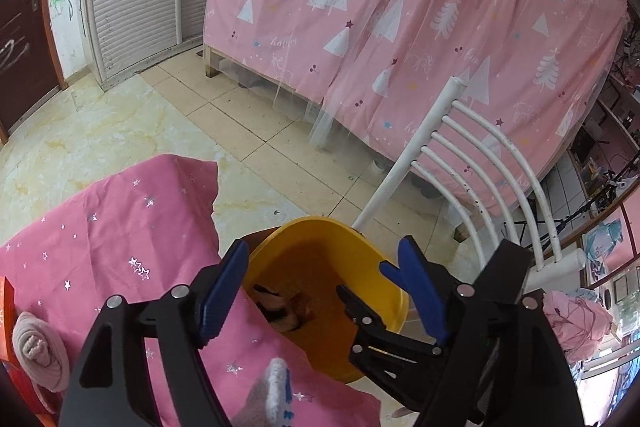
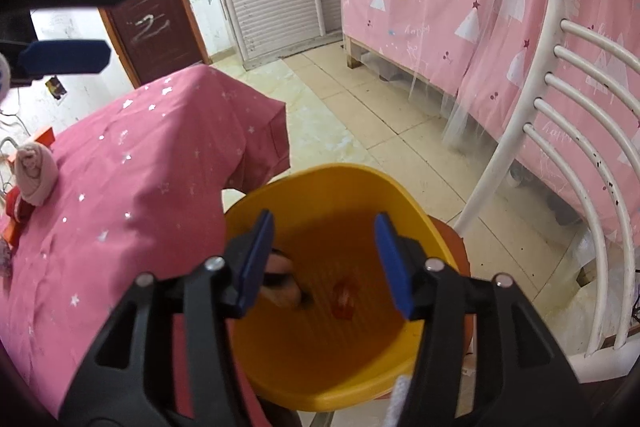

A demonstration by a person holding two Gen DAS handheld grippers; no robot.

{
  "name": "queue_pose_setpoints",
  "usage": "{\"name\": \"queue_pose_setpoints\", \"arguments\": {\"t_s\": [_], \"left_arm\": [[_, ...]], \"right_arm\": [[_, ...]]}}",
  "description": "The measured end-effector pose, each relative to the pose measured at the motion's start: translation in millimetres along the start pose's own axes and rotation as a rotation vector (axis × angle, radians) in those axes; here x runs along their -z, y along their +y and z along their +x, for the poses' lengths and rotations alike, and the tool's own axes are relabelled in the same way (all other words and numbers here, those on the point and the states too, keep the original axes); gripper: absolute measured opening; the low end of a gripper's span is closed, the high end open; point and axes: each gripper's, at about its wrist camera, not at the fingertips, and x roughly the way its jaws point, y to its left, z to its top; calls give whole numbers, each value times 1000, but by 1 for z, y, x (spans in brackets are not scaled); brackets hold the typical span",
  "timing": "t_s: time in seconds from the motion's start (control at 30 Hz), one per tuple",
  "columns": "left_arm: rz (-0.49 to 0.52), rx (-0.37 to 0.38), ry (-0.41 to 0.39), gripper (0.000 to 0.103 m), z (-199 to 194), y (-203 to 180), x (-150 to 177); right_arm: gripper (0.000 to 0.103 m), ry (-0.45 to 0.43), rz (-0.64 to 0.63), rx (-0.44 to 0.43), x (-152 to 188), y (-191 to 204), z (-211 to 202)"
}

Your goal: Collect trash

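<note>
1. Your right tongs (image 2: 325,263) hang wide apart, empty, above the yellow bin (image 2: 404,187).
2. Red wrapper (image 2: 345,297) lies inside, at 6 o'clock.
3. Your left tongs (image 1: 320,291) gape wide too.

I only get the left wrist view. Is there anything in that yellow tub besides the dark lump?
Observer: Yes. The right wrist view looks straight into the yellow tub, and a small red wrapper lies on its bottom.
Operator: What is the tub standing on?
Observer: An orange chair seat, which shows past the tub's right rim.
Operator: Is the other gripper carrying something?
Observer: No. The right gripper is open above the tub, with nothing between its blue pads.
</note>
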Motion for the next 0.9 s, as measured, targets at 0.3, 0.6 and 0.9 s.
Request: {"name": "queue_pose_setpoints", "arguments": {"t_s": [0.3, 0.6, 0.9], "left_arm": [[-51, -3, -65, 70, -44, 20, 6], [-109, -27, -151, 75, -98, 58, 21], [-159, -72, -224, 76, -143, 103, 45]], "right_arm": [[53, -12, -19, -9, -1, 11, -6], [63, -33, -79, -11, -9, 43, -20], [63, -61, -166, 13, -23, 87, -36]]}}
